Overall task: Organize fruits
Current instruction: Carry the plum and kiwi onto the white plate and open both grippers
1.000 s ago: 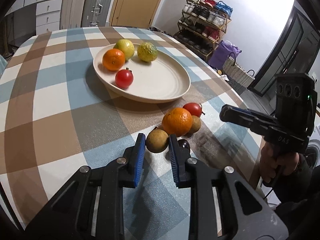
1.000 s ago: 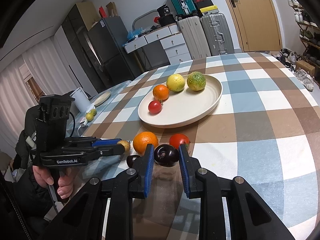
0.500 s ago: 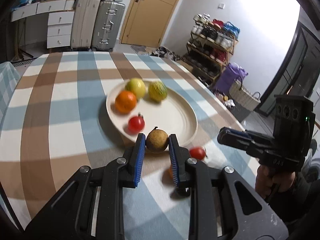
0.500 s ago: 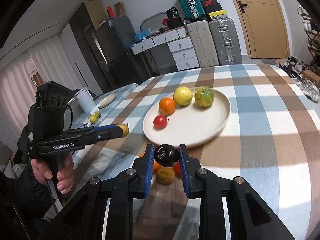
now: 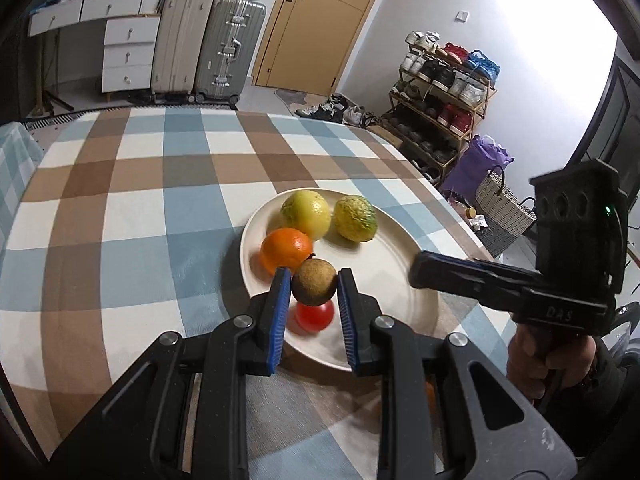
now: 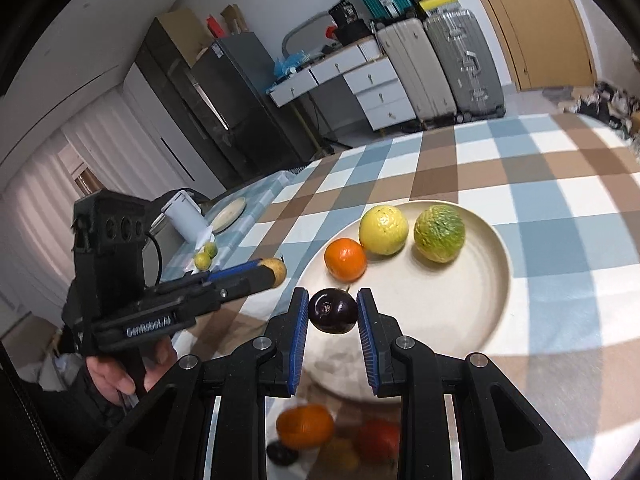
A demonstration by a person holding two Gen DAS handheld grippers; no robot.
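Observation:
My left gripper (image 5: 313,277) is shut on a small brown round fruit (image 5: 314,286), held above the near part of the cream plate (image 5: 392,264). On the plate lie an orange (image 5: 286,250), a yellow citrus (image 5: 306,210), a green-yellow citrus (image 5: 355,218) and a red tomato (image 5: 314,317). My right gripper (image 6: 333,298) is shut on a dark purple plum (image 6: 333,312) over the plate's near rim (image 6: 460,308). Each gripper shows in the other's view: the right gripper (image 5: 418,274), and the left gripper (image 6: 268,274) with its brown fruit.
Loose fruit lies blurred on the checked tablecloth below my right gripper: an orange (image 6: 305,426), a red tomato (image 6: 378,438) and a dark fruit (image 6: 282,452). A white cup (image 6: 186,216) and limes (image 6: 204,258) stand on a side table. Suitcases (image 5: 230,48) and a shoe rack (image 5: 444,92) stand beyond.
Both grippers have lifted their fruits off the table and carried them forward. The fruits now hang over the near side of the plate, and the loose fruits have dropped below the fingers.

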